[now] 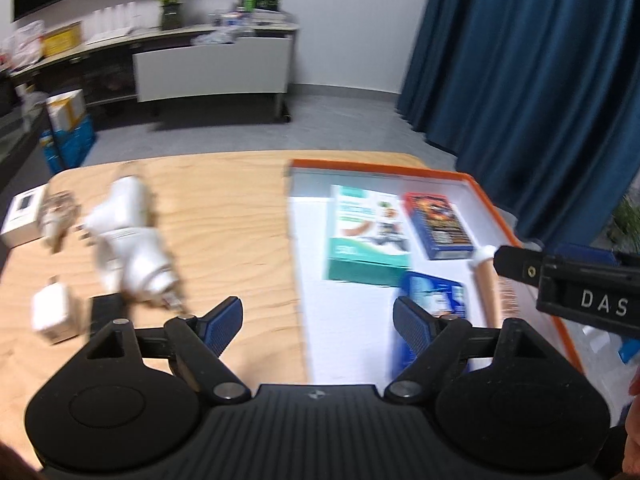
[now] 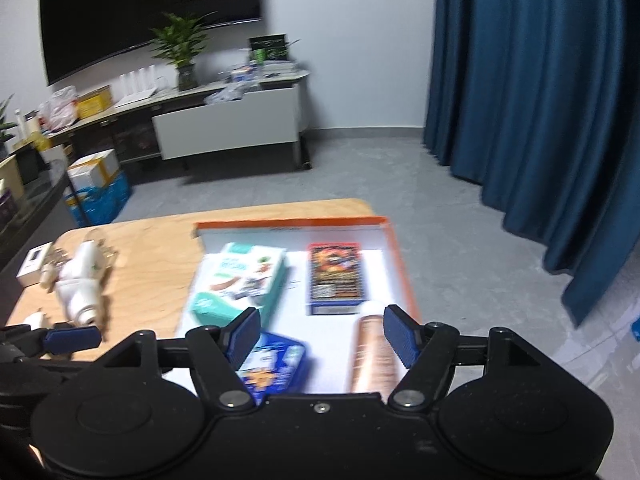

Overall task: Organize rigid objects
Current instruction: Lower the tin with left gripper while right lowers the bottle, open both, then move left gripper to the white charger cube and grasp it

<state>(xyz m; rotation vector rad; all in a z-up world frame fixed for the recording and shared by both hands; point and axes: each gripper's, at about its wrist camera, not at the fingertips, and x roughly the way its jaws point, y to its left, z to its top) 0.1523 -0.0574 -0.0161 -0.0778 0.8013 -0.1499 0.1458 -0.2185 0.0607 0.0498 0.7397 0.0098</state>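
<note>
An orange-rimmed white tray [image 1: 384, 168] [image 2: 396, 248] lies on the right half of the wooden table. In it lie a teal box [image 1: 366, 232] [image 2: 236, 284], a red and blue box [image 1: 438, 226] [image 2: 335, 278], a blue packet [image 1: 436, 296] [image 2: 272, 364] and a copper tube with a white cap [image 1: 490, 288] [image 2: 372, 356]. My left gripper [image 1: 318, 324] is open and empty over the tray's left edge. My right gripper [image 2: 320, 334] is open and empty above the tube and blue packet. White plug adapters [image 1: 128, 236] [image 2: 80, 284] lie on the table's left.
A small white charger [image 1: 54, 314], a black block [image 1: 106, 316] and a white box [image 1: 24, 214] [image 2: 34, 264] sit at the table's left. The right gripper's body [image 1: 576, 284] reaches over the tray's right rim. Blue curtains [image 2: 540, 100] hang at right.
</note>
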